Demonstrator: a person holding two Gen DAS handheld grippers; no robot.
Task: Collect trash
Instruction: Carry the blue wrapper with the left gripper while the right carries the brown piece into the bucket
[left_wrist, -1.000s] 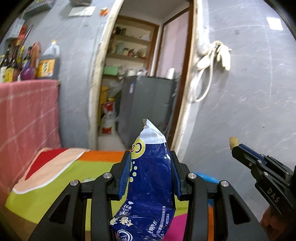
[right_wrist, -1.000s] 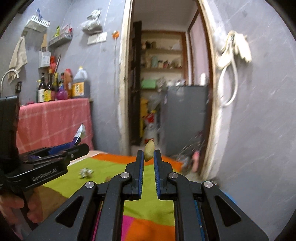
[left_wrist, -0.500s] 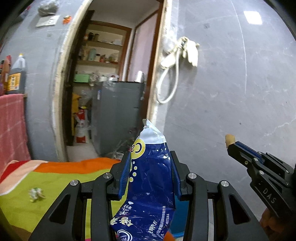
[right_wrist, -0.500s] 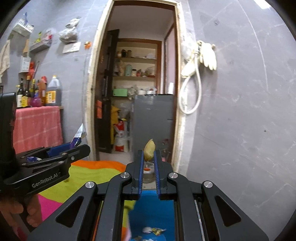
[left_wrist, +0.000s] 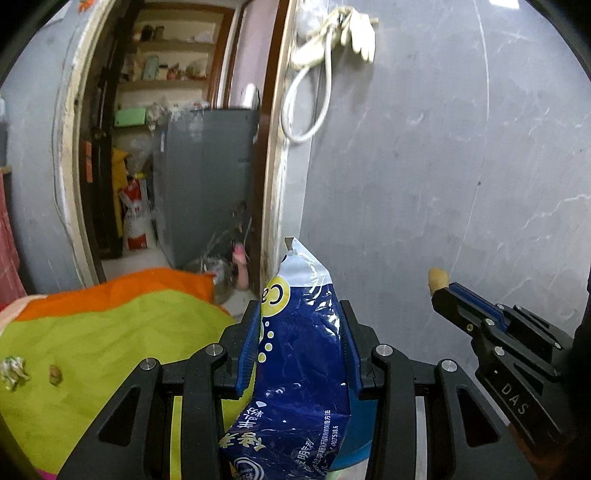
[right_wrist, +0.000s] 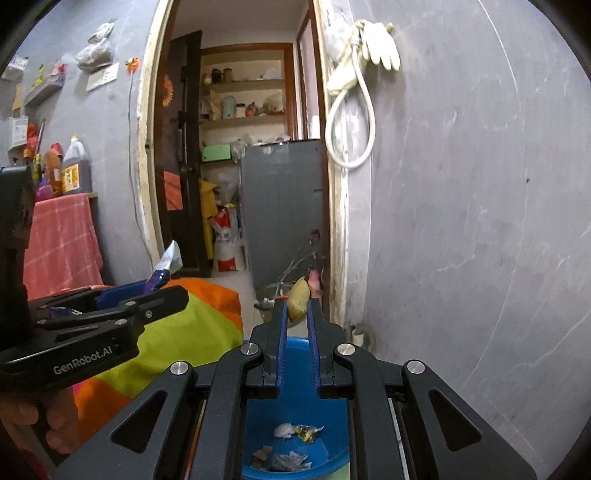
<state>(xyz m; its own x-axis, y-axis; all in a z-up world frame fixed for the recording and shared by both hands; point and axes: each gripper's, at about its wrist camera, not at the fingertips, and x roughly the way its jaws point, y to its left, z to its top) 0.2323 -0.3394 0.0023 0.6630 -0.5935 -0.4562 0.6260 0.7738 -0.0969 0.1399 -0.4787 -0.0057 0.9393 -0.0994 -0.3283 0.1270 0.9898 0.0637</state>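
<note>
Here the left gripper (left_wrist: 299, 343) clamps a blue wrapper (left_wrist: 295, 369) upright between its pads, while the right gripper (right_wrist: 297, 314) pinches a yellowish scrap (right_wrist: 298, 298) at its tips above the blue basin (right_wrist: 295, 417).

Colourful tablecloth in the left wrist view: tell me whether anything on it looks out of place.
Two bits of litter lie on the green part of the tablecloth near the left edge of the view: a crumpled pale wrapper and, just right of it, a small brownish scrap. They look like uncollected trash. Nothing looks spilled or damaged.

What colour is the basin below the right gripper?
Bright blue basin; the right wrist view shows it best.
</note>
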